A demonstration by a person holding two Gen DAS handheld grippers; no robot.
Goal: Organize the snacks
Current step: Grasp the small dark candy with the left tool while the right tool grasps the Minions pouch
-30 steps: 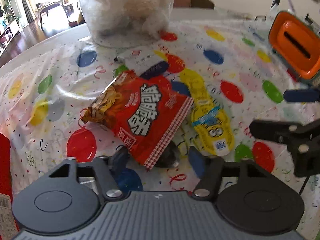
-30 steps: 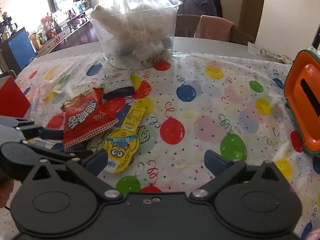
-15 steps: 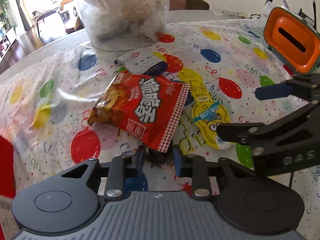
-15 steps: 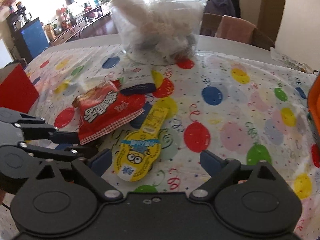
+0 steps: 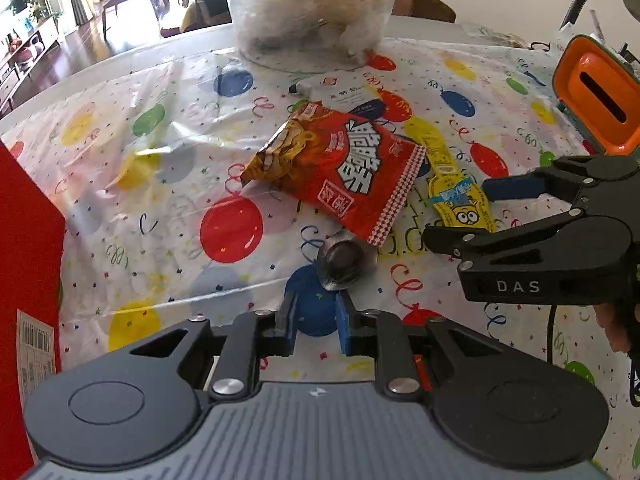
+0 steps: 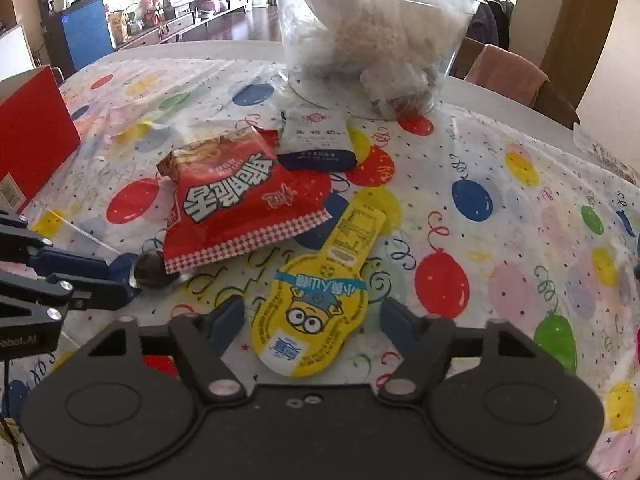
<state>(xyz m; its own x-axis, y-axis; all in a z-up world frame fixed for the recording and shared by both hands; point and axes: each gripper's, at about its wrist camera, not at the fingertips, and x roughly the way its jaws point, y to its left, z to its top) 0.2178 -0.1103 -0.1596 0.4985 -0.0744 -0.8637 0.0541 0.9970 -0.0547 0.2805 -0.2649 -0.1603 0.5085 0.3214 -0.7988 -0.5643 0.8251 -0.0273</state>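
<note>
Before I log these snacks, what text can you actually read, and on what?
"DAS": on the right gripper body.
"obot.AI", cut off: on the left gripper body.
Large white Chinese characters on the red snack bag: not legible to me.
Yellow minion packet, white-and-navy packet, red box barcode label: print too small.

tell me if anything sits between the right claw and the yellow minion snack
Nothing visible does. The yellow minion snack lies flat with its wide end already between the closing fingers of the right claw, which have not touched it yet. The red snack bag lies beyond, overlapping nothing at that end.
</note>
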